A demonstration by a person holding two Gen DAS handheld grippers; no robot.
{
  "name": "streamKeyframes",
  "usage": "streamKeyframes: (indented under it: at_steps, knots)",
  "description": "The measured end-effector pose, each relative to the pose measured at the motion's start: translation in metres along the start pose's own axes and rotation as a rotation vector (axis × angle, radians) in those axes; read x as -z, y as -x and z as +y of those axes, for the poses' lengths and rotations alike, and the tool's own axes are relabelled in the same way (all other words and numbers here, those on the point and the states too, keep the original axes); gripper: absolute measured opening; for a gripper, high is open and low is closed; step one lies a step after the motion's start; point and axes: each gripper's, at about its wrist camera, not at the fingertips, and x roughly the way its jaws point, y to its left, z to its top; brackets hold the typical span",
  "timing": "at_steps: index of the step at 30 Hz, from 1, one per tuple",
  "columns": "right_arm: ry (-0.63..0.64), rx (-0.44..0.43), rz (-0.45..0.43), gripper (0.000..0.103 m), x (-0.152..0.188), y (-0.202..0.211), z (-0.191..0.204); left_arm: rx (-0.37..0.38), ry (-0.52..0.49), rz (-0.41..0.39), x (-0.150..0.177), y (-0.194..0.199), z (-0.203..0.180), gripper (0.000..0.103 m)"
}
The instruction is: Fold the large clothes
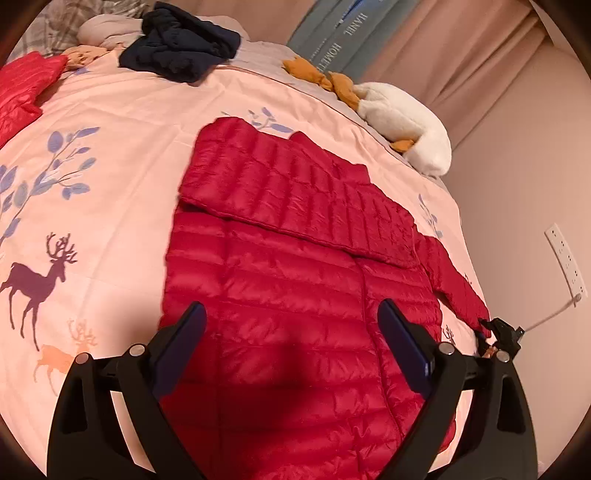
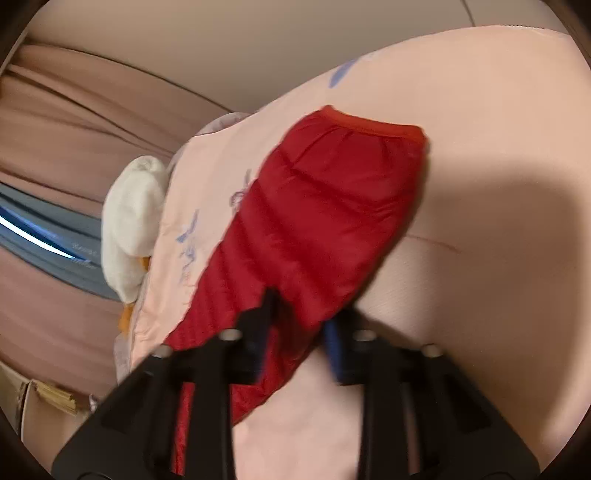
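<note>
A red quilted down jacket (image 1: 295, 280) lies flat on the pink bedspread (image 1: 122, 192), one sleeve folded across its upper part. My left gripper (image 1: 291, 332) is open and empty, hovering above the jacket's lower body. The jacket's other sleeve (image 1: 458, 284) stretches to the right bed edge, where my right gripper (image 1: 498, 334) shows small. In the right wrist view my right gripper (image 2: 301, 314) is closed on that red sleeve (image 2: 325, 206), whose cuff (image 2: 373, 125) points away over the bedspread (image 2: 480, 258).
A dark navy garment (image 1: 181, 40), a second red garment (image 1: 22, 88) and a beige one (image 1: 103, 27) lie at the bed's far side. A white plush duck (image 1: 402, 122) (image 2: 129, 221) rests on the right edge. A wall with a socket (image 1: 565, 258) and curtains (image 1: 461, 48) are beyond.
</note>
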Motion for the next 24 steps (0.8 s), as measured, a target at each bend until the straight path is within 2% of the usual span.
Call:
streamKeyframes:
  at_steps: [2, 4, 6, 9, 13, 17, 20, 22, 24]
  knots:
    - [-0.004, 0.005, -0.013, 0.008, -0.001, 0.004, 0.0, 0.012, -0.008, 0.014, 0.001, -0.004, -0.005, 0.094]
    - [0.071, 0.007, -0.048, 0.005, 0.002, 0.015, 0.018, 0.026, -0.008, 0.028, 0.001, -0.008, -0.007, 0.094]
    - [0.263, -0.016, -0.106, 0.005, 0.013, 0.034, 0.062, 0.052, -0.006, 0.041, 0.002, -0.011, -0.009, 0.094]
    - [0.487, -0.084, -0.143, 0.005, 0.04, 0.058, 0.124, 0.086, 0.01, 0.051, 0.004, -0.014, -0.009, 0.094]
    - [0.793, -0.219, -0.142, 0.005, 0.109, 0.08, 0.218, 0.16, 0.061, 0.055, 0.005, -0.014, -0.007, 0.094]
    - [1.035, -0.303, -0.049, 0.005, 0.2, 0.077, 0.278, 0.234, 0.095, 0.051, 0.002, -0.012, -0.007, 0.094]
    - [1.176, -0.346, 0.044, 0.007, 0.274, 0.067, 0.297, 0.266, 0.124, 0.037, -0.005, -0.013, -0.004, 0.094]
    - [1.295, -0.342, 0.088, 0.01, 0.325, 0.057, 0.303, 0.299, 0.161, 0.028, -0.01, -0.015, 0.002, 0.094]
    - [1.37, -0.335, 0.14, 0.014, 0.36, 0.049, 0.299, 0.332, 0.2, 0.03, -0.015, -0.021, 0.009, 0.094]
